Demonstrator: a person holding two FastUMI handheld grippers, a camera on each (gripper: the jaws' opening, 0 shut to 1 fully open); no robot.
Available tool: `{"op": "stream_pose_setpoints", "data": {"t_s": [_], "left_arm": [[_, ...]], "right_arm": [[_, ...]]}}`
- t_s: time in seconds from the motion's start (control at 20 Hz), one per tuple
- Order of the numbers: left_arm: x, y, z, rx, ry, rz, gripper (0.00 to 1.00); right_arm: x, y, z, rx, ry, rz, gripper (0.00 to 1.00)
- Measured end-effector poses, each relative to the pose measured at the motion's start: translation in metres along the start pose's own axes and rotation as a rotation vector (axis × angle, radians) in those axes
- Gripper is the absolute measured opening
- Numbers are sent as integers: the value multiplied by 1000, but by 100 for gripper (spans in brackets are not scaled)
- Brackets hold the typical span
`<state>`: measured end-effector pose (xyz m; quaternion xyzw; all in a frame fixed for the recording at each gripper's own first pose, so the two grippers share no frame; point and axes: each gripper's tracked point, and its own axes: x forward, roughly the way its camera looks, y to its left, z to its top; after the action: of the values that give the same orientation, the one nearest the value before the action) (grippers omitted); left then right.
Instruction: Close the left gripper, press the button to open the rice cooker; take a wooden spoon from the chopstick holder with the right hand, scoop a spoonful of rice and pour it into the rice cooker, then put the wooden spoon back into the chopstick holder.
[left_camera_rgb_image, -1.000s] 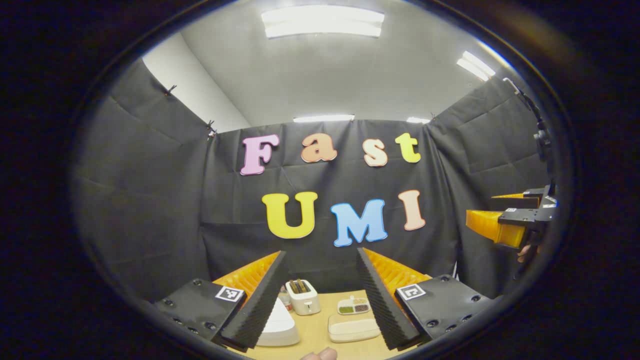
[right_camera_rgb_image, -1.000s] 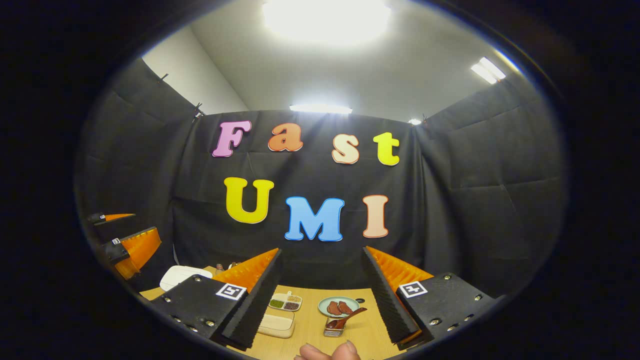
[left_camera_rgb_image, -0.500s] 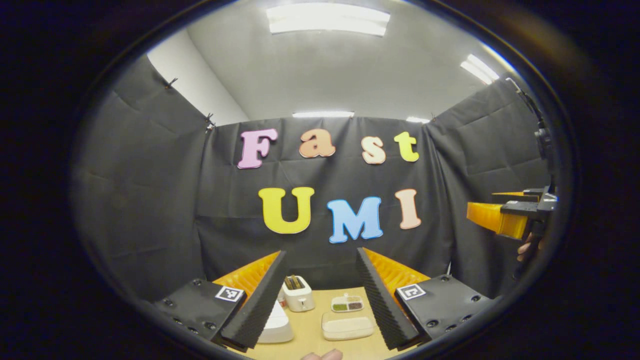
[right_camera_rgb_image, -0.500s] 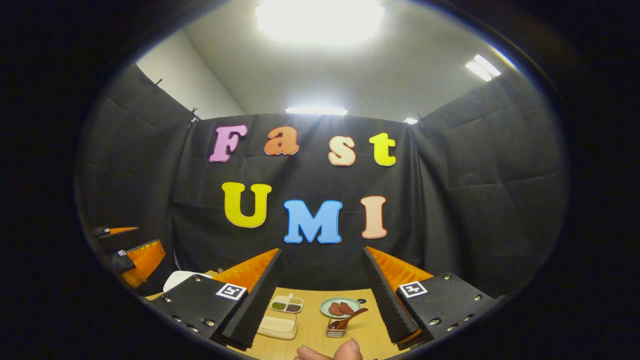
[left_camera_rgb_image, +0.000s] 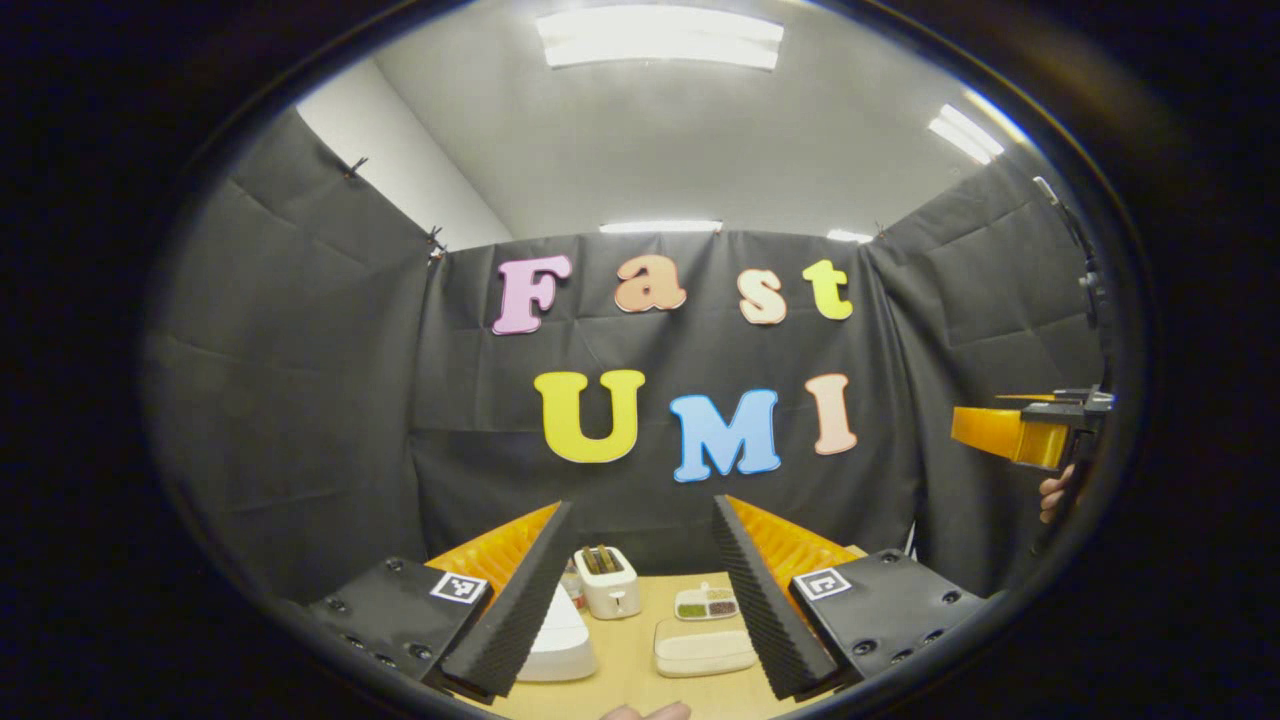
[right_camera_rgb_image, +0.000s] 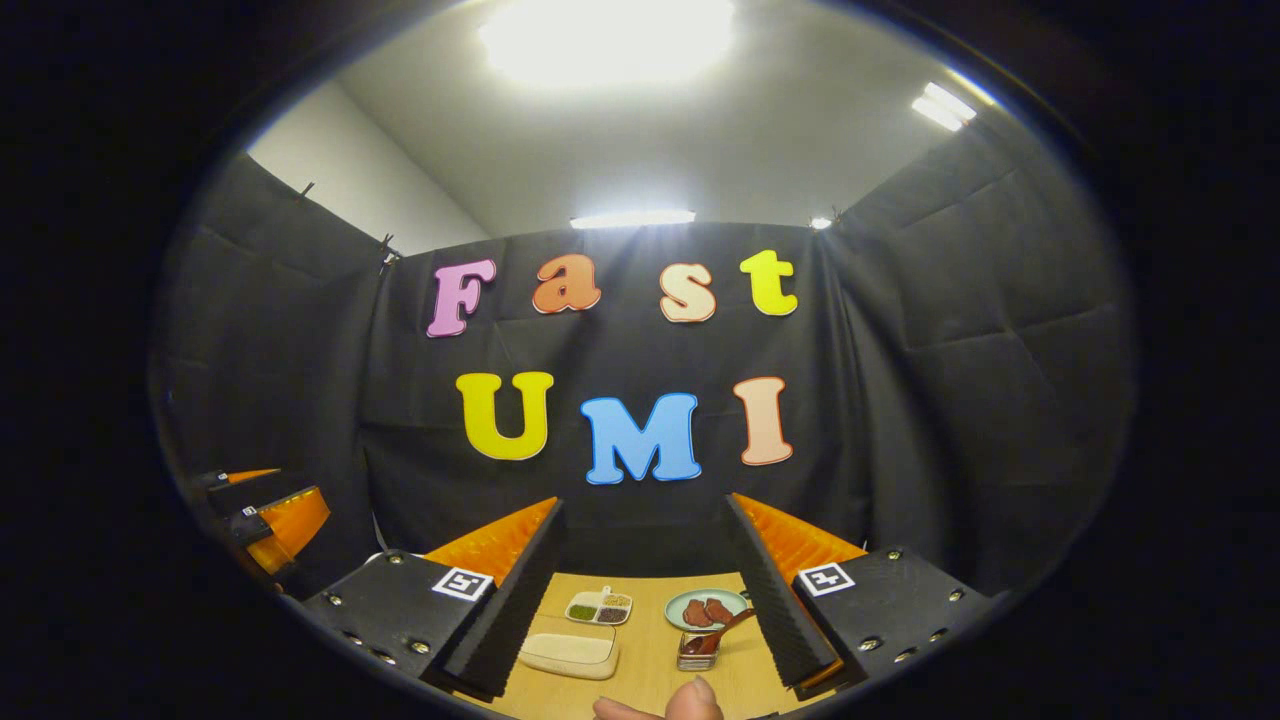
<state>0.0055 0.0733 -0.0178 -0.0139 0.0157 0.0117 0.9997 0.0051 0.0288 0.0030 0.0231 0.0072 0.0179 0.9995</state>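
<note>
In the left gripper view my left gripper (left_camera_rgb_image: 640, 503) is held high and open, nothing between its fingers. Far below it the white rice cooker (left_camera_rgb_image: 560, 640) sits with its lid down, partly behind the left finger. A shallow container of rice (left_camera_rgb_image: 704, 648) lies to its right. In the right gripper view my right gripper (right_camera_rgb_image: 645, 500) is also open and empty, well above the table. Below it a small glass chopstick holder (right_camera_rgb_image: 695, 655) holds a wooden spoon (right_camera_rgb_image: 727, 626) leaning right. The rice container (right_camera_rgb_image: 570, 655) lies left of the holder.
A white toaster (left_camera_rgb_image: 610, 582) and a divided dish of grains (left_camera_rgb_image: 705, 605) stand behind the rice. A plate of meat (right_camera_rgb_image: 705, 609) sits behind the holder on the wooden table (right_camera_rgb_image: 650, 640). The other gripper (left_camera_rgb_image: 1015, 435) hovers at the far right, hand-held.
Both grippers stay open and empty. In both views the table objects have drifted a little to the right, and the right gripper has slid farther toward the edge of the left gripper view.
</note>
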Motion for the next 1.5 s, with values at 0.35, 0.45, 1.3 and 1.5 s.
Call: {"op": "stream_pose_setpoints", "data": {"t_s": [0.35, 0.45, 1.3, 1.5], "left_arm": [[-3, -23, -22, 10, 55, 37, 95], [-1, -31, -29, 11, 72, 58, 95], [73, 76, -146, 23, 247, 257, 77], [108, 131, -203, 50, 347, 319, 32]], "right_arm": [[0, -28, -31, -32, 75, 58, 95], [1, -39, -39, -38, 87, 69, 95], [45, -9, -57, -78, 93, 55, 95], [51, 24, -64, -93, 120, 30, 95]]}}
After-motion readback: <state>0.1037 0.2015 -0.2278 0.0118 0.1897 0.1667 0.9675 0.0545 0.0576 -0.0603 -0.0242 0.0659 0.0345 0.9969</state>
